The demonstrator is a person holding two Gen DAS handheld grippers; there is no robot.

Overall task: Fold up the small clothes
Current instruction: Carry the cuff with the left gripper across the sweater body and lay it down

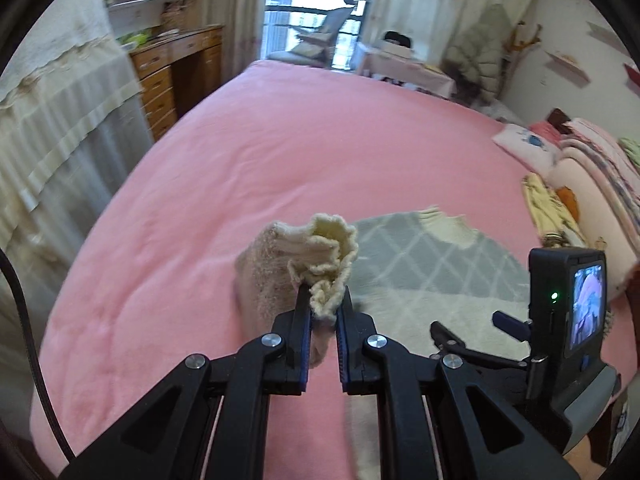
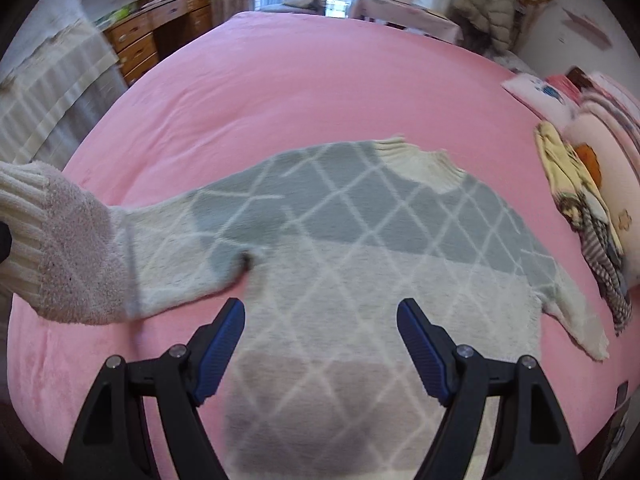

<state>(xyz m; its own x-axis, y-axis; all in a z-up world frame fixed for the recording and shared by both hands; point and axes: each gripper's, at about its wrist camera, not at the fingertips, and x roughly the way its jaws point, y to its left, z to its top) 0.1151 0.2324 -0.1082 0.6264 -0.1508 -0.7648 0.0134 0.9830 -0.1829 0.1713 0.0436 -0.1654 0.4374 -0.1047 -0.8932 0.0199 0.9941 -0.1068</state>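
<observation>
A small knitted sweater [image 2: 352,264], grey on top and cream below with a white diamond pattern, lies flat on the pink bed [image 2: 300,92]. My left gripper [image 1: 323,304] is shut on the cream ribbed cuff [image 1: 326,252] of its left sleeve and holds it lifted above the bed. In the right wrist view that raised sleeve [image 2: 68,256] reaches to the left edge of the picture. My right gripper [image 2: 320,316] hovers open over the sweater's cream body, with nothing between its fingers. The other sleeve [image 2: 576,316] lies stretched out to the right.
Pillows and folded clothes [image 2: 580,200] are piled at the bed's right edge. A wooden desk with drawers [image 2: 160,36] stands at the far left, a covered cabinet [image 1: 60,128] nearer on the left. A balcony door with a chair [image 1: 320,28] lies beyond the bed.
</observation>
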